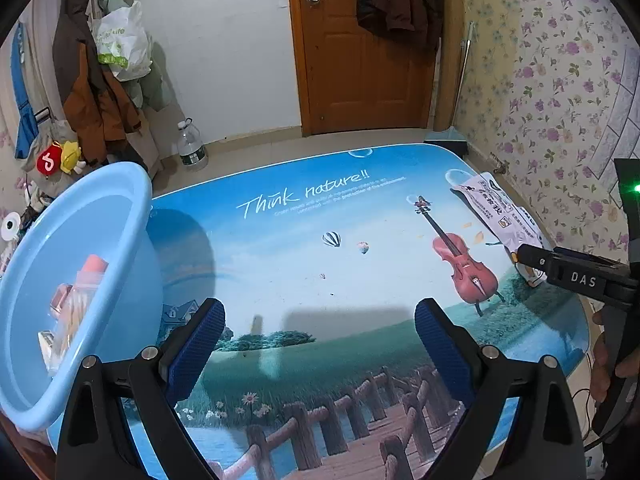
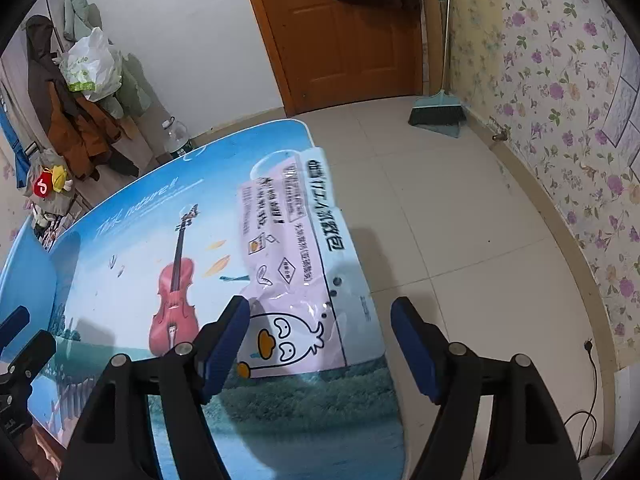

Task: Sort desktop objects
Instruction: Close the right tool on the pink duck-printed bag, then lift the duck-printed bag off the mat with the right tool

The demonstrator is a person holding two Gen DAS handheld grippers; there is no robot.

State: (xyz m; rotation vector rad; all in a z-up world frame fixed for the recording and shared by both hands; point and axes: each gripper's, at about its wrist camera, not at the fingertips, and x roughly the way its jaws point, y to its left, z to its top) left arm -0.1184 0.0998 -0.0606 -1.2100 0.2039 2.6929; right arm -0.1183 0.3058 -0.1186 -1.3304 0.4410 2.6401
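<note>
A white plastic package with a cartoon duck (image 2: 292,264) lies flat at the right edge of the printed table (image 2: 132,240); it also shows in the left wrist view (image 1: 500,212). My right gripper (image 2: 320,344) is open, its jaws wide apart just above the package's near end, and it shows in the left wrist view (image 1: 532,258). My left gripper (image 1: 320,344) is open and empty over the table's middle front. A light blue basin (image 1: 132,216) at the left holds a clear bottle with a red cap (image 1: 86,280) and small packets.
The table's right edge drops to a tiled floor (image 2: 460,220). A broom and dustpan (image 2: 438,114) lean by the floral wall. A water jug (image 1: 191,146) stands on the floor behind the table. Coats hang at the far left.
</note>
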